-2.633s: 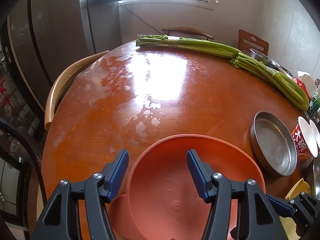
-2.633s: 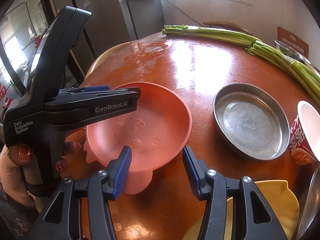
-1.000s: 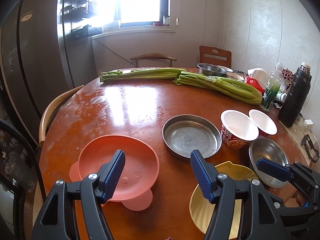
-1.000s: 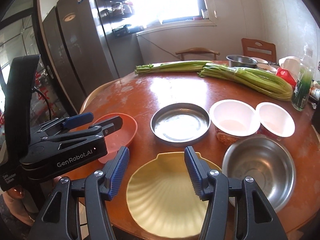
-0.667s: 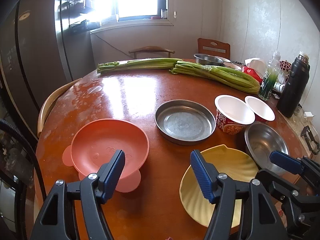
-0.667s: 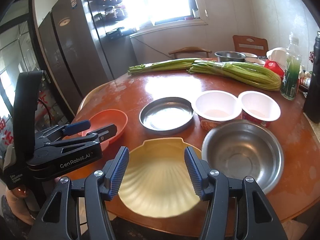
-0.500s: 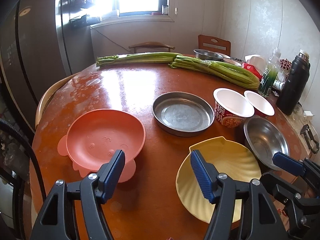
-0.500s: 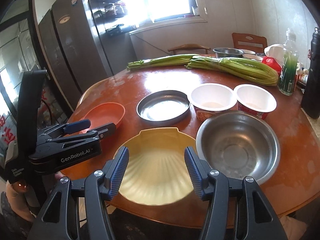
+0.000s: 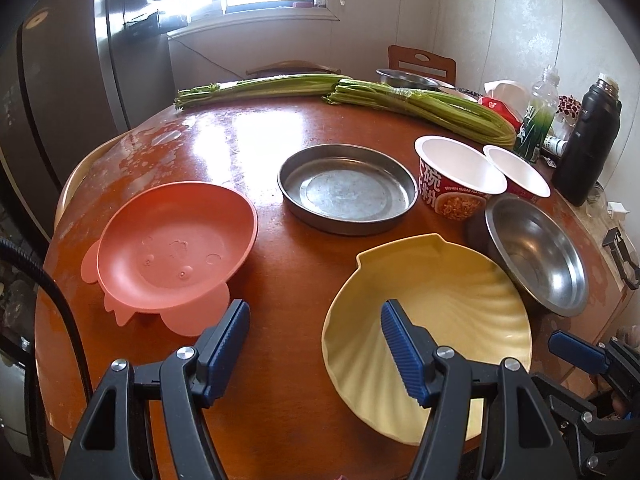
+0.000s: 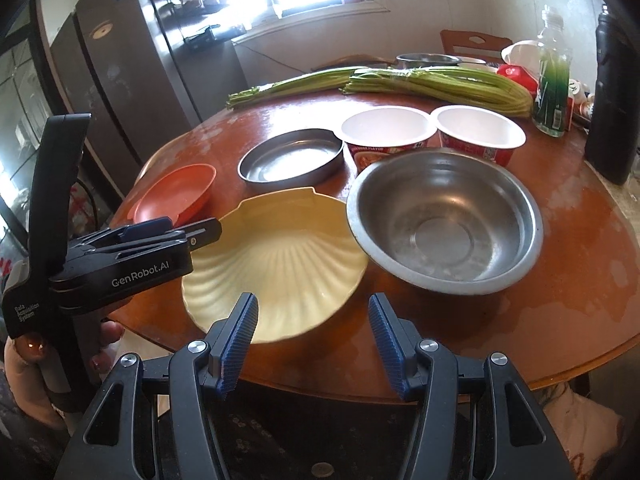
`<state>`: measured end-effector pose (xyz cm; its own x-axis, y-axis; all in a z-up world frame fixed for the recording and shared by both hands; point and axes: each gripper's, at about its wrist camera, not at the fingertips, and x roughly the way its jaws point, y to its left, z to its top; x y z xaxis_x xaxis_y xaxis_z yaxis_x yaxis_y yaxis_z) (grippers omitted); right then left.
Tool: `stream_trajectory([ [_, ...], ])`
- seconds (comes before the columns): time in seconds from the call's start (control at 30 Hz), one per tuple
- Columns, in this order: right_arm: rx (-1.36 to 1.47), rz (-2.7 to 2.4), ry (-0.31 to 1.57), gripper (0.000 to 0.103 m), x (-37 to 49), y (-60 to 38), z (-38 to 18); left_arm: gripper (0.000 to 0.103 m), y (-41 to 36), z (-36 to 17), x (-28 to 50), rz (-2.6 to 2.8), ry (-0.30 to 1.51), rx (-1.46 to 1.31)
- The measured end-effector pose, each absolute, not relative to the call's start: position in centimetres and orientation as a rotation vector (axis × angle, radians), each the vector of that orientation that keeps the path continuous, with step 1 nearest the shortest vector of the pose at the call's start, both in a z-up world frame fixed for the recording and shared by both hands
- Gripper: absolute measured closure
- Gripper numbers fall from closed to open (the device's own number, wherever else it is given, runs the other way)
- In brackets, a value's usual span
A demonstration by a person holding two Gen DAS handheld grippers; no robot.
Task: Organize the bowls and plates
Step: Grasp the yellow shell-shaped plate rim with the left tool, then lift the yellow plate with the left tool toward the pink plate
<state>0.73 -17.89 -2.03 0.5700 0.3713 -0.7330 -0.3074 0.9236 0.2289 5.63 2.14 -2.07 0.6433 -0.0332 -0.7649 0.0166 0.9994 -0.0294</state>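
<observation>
A pink bowl with ears sits at the table's near left. A yellow shell-shaped plate lies at the near edge. A steel bowl is to its right, and a flat steel pan lies behind it. Two white instant-noodle cups stand further back. My left gripper is open and empty, above the table between the pink bowl and the yellow plate. My right gripper is open and empty at the table's near edge, in front of the yellow plate.
Long bundles of green celery lie across the far side of the round wooden table. A black flask, a plastic bottle and another steel bowl stand at the far right. Chairs and a fridge surround the table.
Both grippers have pulled back and up from the table. The left gripper, earlier right over the pink bowl, is away from it. The dishes have not moved in the last second.
</observation>
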Motion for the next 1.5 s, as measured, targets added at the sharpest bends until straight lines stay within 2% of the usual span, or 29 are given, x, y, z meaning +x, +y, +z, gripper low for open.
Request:
stream_trajectory([
  [0.77, -0.022, 0.324, 0.856, 0.044, 4.2, -14.9, -4.8, 0.036, 1.5, -4.8, 7.6, -0.078, 0.905, -0.044],
  [0.97, -0.055, 0.352, 0.839, 0.05, 3.9, -14.1, -4.8, 0.036, 1.2, -4.8, 7.3, -0.121, 0.885, -0.057],
  [1.5, -0.081, 0.397, 0.839, 0.05, 3.3, -12.8, -4.2, 0.036, 2.0, -3.6, 5.7, -0.11, 0.85, -0.068],
])
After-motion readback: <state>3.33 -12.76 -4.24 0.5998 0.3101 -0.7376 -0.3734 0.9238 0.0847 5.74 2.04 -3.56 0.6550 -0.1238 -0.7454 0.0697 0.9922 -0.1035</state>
